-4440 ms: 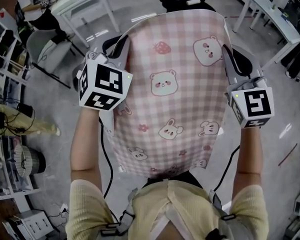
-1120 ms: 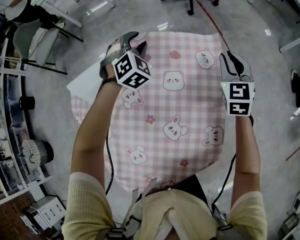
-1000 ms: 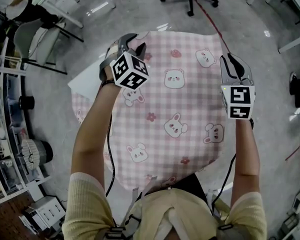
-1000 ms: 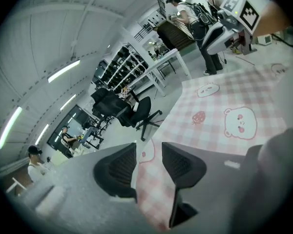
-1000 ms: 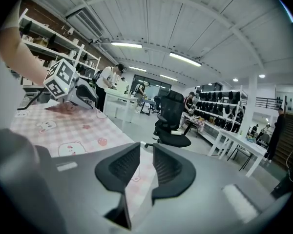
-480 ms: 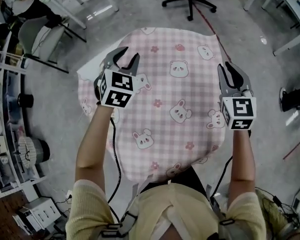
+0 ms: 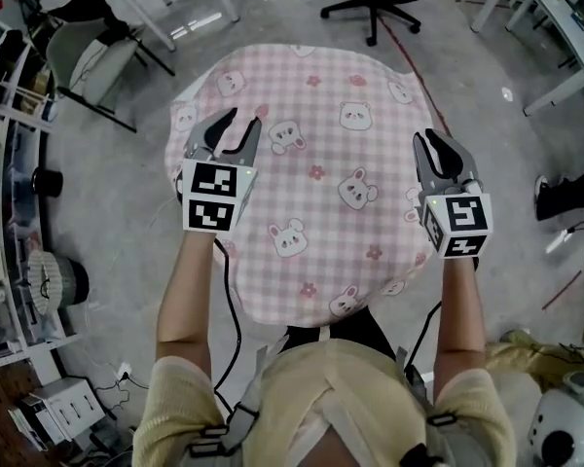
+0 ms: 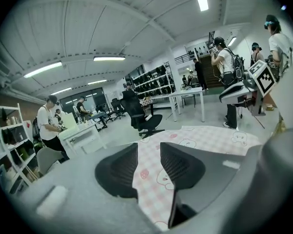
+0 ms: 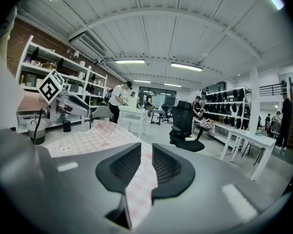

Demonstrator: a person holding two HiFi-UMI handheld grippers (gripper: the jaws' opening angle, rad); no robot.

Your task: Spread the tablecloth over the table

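In the jaws of the left gripper (image 7: 238,121), the left edge of the tablecloth (image 7: 321,115) was pinched, and the right gripper (image 7: 433,142) pinched the right edge. It lay spread between them, its long way pointing forward. The table was probably underneath, hidden.

The tablecloth (image 7: 321,163) is thin, soft, matt cloth, lying mostly smooth with slight ripples; the 2 grippers, left gripper (image 7: 243,120) and right gripper (image 7: 430,139), have matt grey plastic bodies; their pads (image 8: 119,172) are black, finely ribbed and look rubbery; each marker cube (image 7: 214,197) has flat matt printed faces; the floor (image 7: 117,193) is smooth grey concrete with a dull sheen; the person's top (image 7: 321,397) is matt, creased cloth.
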